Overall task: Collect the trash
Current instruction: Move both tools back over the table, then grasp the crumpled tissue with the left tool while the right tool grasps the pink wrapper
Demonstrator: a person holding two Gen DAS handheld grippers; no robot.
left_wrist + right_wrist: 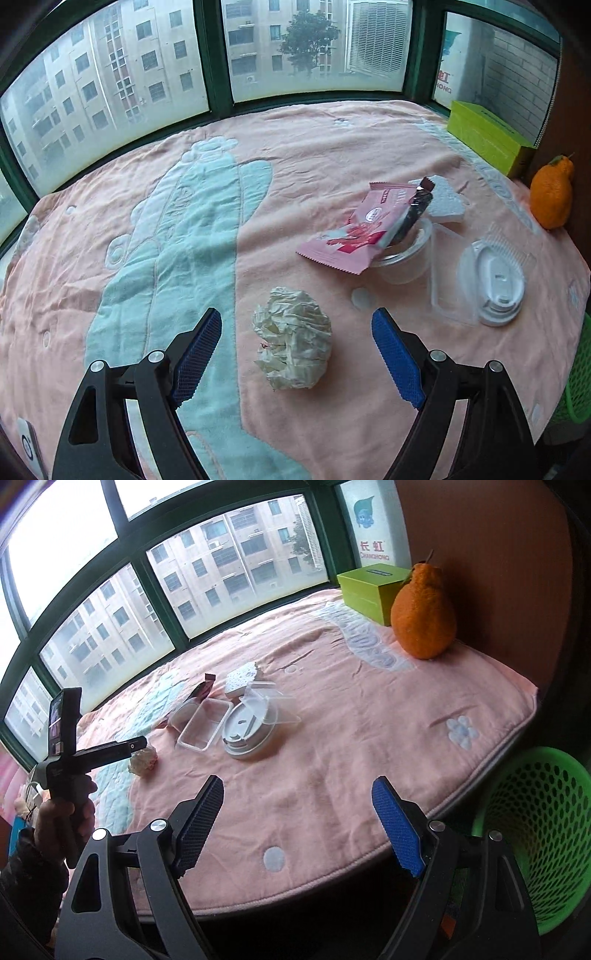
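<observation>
A crumpled white paper ball [293, 338] lies on the pink blanket [314, 147], right in front of my left gripper [297, 325], which is open and empty. Beyond it sit a pink snack wrapper [351, 236], a dark wrapper [419, 212] in a clear cup [406, 258], a white foam block [445, 201], a clear plastic tray [447, 273] and a white cup lid [491, 284]. My right gripper [297, 794] is open over the blanket's near edge, with nothing between its fingers. In its view the paper ball [143, 761] lies by the left gripper [138, 743], and the lid [248, 734] and tray [201, 725] lie further off.
A green mesh basket [539, 812] stands below the blanket's right edge. An orange fruit [423, 613] and a lime-green box [369, 589] sit at the far right by a brown wall. Green-framed windows [214, 74] run along the back. A person's hand [64, 808] holds the left tool.
</observation>
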